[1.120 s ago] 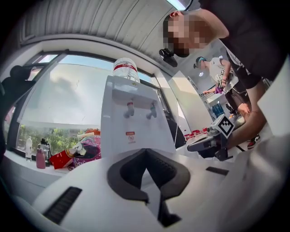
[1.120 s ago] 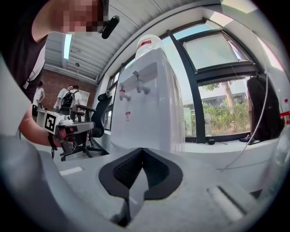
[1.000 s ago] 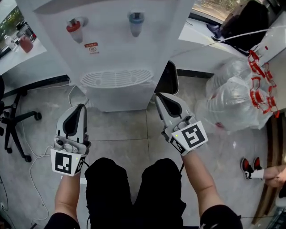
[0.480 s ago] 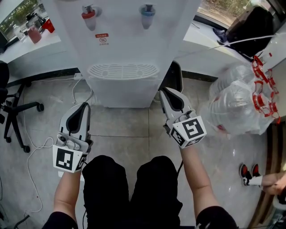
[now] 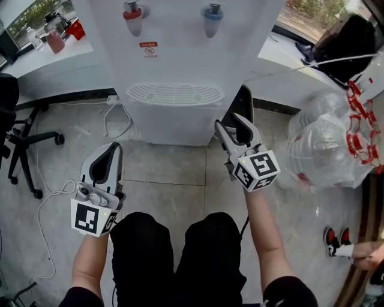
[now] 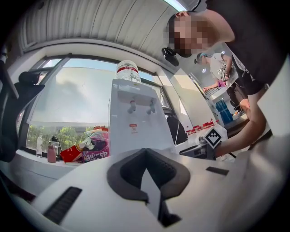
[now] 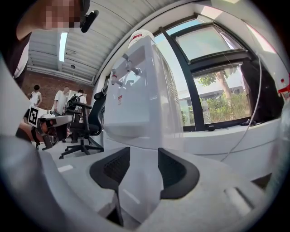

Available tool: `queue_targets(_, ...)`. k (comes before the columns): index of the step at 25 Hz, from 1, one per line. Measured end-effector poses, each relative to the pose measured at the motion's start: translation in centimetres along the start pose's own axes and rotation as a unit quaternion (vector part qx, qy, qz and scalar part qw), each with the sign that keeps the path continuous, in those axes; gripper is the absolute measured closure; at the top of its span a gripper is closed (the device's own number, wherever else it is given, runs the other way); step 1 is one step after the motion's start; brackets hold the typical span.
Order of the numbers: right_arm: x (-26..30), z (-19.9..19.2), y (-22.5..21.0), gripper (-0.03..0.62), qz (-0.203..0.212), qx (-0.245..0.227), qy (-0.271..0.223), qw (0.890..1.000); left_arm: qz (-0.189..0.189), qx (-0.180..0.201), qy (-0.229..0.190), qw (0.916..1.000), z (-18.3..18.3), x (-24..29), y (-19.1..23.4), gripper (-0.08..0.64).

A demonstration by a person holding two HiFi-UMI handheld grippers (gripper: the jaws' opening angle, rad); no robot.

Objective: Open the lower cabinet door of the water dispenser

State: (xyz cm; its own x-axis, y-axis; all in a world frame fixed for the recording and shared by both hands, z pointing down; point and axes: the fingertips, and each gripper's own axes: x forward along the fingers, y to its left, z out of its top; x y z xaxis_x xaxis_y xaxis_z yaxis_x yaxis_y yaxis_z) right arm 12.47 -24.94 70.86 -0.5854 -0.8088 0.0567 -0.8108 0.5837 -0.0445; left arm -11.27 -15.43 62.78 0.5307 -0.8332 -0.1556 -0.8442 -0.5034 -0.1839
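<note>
The white water dispenser (image 5: pixel 180 54) stands ahead of me, with a red tap (image 5: pixel 133 13), a blue tap (image 5: pixel 212 12) and a drip grille (image 5: pixel 174 94). Its lower cabinet front (image 5: pixel 162 127) shows below the grille and looks closed. My right gripper (image 5: pixel 234 124) hovers at the cabinet's lower right corner; its jaws have just been opening and stand open with nothing between the pads. In the right gripper view the dispenser (image 7: pixel 136 99) fills the gap ahead of the right gripper (image 7: pixel 142 158). My left gripper (image 5: pixel 110 150) is shut and empty, low over the floor, short of the cabinet.
An office chair (image 5: pixel 21 141) stands at the left, and a white cable (image 5: pixel 51 201) trails over the tiled floor. Clear plastic bags (image 5: pixel 327 144) with red-handled items lie at the right. A black bag (image 5: pixel 348 36) rests on the sill. Another person's shoes (image 5: pixel 335 235) show at the right.
The right gripper's jaws have gone from shut to open, and it sits closer to the cabinet's right corner. The left gripper has drifted only slightly.
</note>
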Motion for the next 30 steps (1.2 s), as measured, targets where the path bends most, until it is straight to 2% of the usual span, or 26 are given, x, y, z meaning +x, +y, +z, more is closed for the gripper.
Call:
queue_targets(5,1.1,-0.7,-1.1,0.343,-0.01,-0.008,0.014,1.0,-0.004,-0.007,0.006,1.0,-0.8,0.0,-0.3,0.552)
queue_targets(10,2.2,-0.5,-1.4,0.32,-0.01,-0.011,0.016,1.0,-0.002,-0.007,0.003,1.0,-0.9,0.3,-0.1,0.552)
queue_targets(14,3.3,-0.3,-1.3,0.275,-0.002,-0.011,0.021,1.0,-0.001,-0.006,-0.002,1.0,-0.5,0.4,0.3,0.552)
queue_targets(18,3.8,-0.5,-1.3,0.27,0.0,-0.011,0.02,1.0,0.007,-0.006,-0.007,0.9999,-0.2,0.1,0.7,0.552)
queue_targets(22,4.1,-0.7,-1.7,0.27,-0.013,-0.031,0.026,0.999,0.012,-0.003,-0.006,0.9999,-0.1,-0.3,1.0,0.552)
queue_targets(27,4.2,-0.6,-1.8,0.272,-0.018,-0.01,0.015,1.0,0.018,0.002,-0.006,0.9998,0.3,-1.0,1.5,0.552)
queue_targets(30,4.1,-0.6,-2.1,0.301,-0.027,-0.007,0.014,0.999,0.018,0.003,-0.007,0.9998,0.4,-1.2,1.5,0.552)
